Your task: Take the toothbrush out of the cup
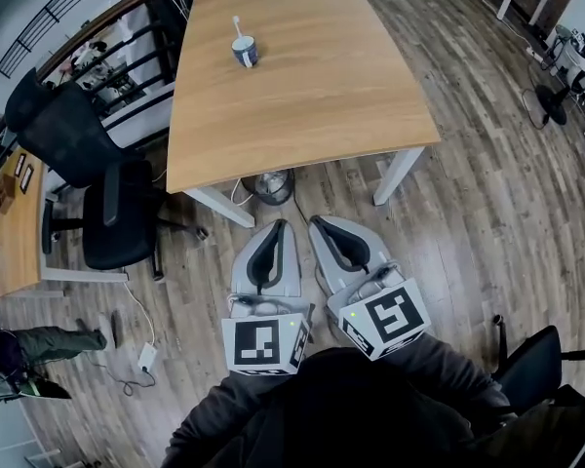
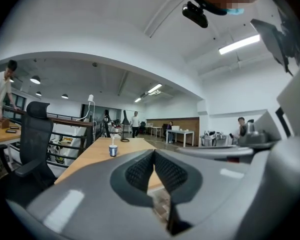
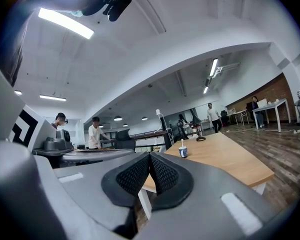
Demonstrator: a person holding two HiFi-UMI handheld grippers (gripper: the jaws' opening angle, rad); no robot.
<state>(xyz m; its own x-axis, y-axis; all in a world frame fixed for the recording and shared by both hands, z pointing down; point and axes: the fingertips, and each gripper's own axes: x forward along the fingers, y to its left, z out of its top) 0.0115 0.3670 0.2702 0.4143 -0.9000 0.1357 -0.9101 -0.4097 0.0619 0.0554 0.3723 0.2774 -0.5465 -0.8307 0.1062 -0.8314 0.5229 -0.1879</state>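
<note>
the toothbrush stands nearly upright in the cup, bristle end up, its handle leaning on the rim. the cup sits toward the far left of the worktop, well apart from me, straight ahead and a little left. both my grippers hang low over the floor, short of the near edge. my left gripper has its jaws together on nothing, as does my right gripper. the left looks slightly nearer, so i judge a long forward reach comes first.
</note>
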